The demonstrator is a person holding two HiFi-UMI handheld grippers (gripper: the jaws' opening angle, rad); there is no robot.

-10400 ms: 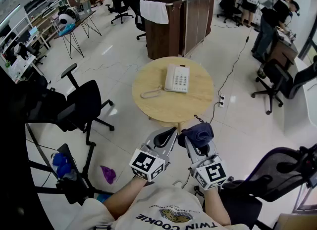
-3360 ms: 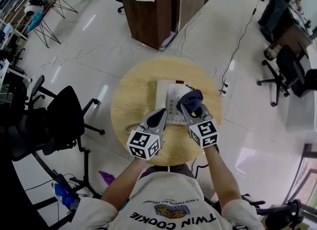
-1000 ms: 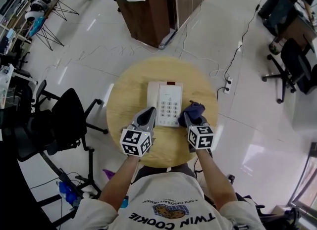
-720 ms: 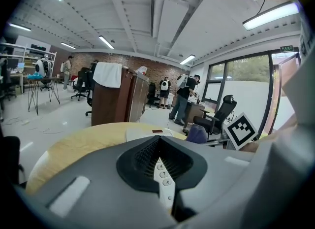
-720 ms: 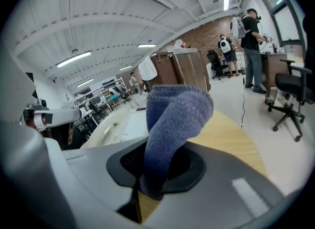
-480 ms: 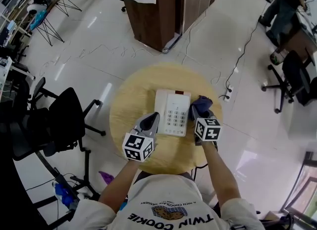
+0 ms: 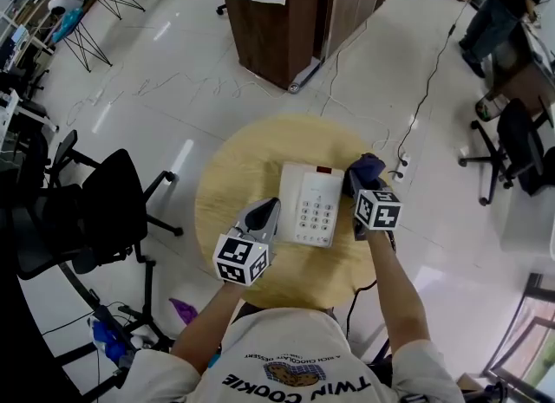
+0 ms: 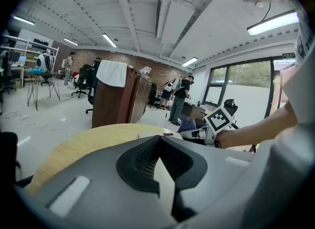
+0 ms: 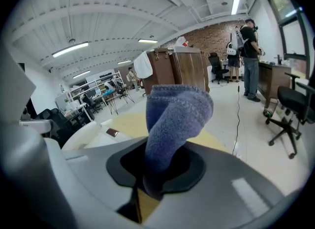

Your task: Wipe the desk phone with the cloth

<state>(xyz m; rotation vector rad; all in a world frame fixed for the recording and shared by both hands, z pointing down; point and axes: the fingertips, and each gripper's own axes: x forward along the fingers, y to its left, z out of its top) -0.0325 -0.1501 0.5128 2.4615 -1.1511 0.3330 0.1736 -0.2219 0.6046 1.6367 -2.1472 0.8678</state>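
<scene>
Cloth [image 9: 174,119] clamped in right gripper [image 9: 153,176] beside phone [image 7: 312,206].

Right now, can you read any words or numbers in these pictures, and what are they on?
"TWIN COOKIE": printed on the person's shirt, upside down in the head view.
The smaller line next to it on the shirt: too small to read.
Keys on the desk phone: too small to read.
The marker cubes: black-and-white square patterns only, no words.
</scene>
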